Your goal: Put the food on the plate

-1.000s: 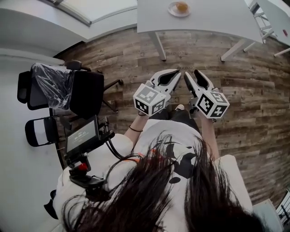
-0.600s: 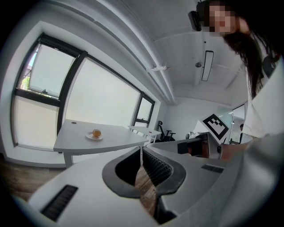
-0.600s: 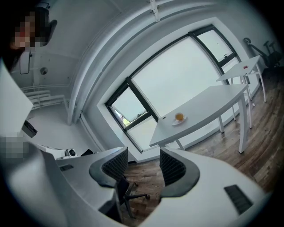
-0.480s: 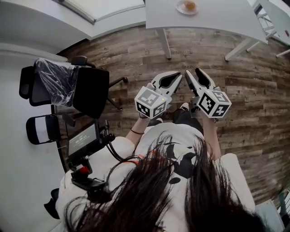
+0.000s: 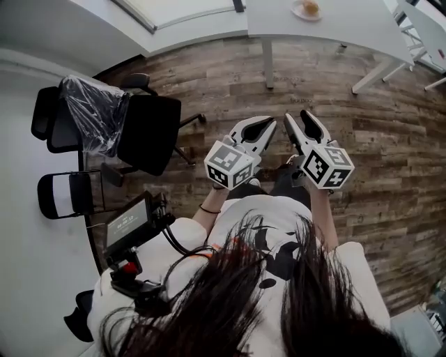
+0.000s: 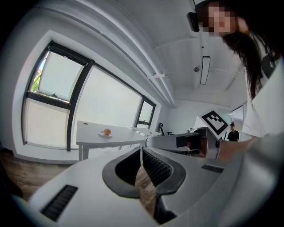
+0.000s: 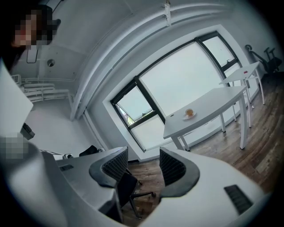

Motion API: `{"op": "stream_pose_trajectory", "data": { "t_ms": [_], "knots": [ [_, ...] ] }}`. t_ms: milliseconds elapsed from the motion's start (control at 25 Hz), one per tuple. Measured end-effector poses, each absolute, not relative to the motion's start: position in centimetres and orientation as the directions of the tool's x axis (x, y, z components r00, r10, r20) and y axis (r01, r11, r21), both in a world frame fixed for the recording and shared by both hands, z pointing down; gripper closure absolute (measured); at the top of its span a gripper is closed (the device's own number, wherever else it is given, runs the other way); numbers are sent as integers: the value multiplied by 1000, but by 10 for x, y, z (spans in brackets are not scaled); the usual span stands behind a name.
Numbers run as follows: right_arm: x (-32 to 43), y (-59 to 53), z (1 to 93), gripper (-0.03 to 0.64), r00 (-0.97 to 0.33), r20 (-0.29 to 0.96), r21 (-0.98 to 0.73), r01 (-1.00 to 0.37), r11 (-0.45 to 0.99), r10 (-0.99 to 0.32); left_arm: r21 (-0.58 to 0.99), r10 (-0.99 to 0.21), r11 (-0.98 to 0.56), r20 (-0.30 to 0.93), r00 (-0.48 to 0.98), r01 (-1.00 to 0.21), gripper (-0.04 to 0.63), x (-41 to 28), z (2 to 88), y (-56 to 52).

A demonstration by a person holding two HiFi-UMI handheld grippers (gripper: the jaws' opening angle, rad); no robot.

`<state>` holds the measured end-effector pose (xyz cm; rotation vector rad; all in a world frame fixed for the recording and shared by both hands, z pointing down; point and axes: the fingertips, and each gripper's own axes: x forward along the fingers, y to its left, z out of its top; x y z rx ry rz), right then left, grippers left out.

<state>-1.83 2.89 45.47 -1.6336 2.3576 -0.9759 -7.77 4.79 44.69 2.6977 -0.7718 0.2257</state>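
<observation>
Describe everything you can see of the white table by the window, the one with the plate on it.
The white table has a plain rectangular top that looks smooth and matte, carried on slim white legs. It stands upright on the wood-plank floor, alongside the large window. A small plate sits on it off-centre, holding a round orange-brown piece of food. Nothing else is seen touching it.

View swings: the white surface (image 5: 327, 28) and its plate (image 5: 306, 9) have slid right, up to the far edge of the head view; the black office chair (image 5: 146, 132) has shifted right too.
</observation>
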Motion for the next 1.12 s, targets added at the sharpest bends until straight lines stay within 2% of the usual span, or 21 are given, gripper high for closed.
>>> {"op": "stream_pose_trajectory", "data": {
  "t_ms": [200, 400, 1120],
  "knots": [
    [-73, 86, 447, 384, -400, 260, -529, -820, 217, -879, 268, -470, -816, 209, 858, -512, 589, -125, 442, 100],
    [-95, 124, 442, 385, -372, 267, -499, -843, 203, -889, 264, -444, -838, 179, 878, -478, 589, -143, 437, 135],
    [-86, 130, 435, 385, -327, 272, -453, -873, 179, -905, 234, -416, -866, 150, 897, -441, 589, -134, 425, 135]
  ]
}}
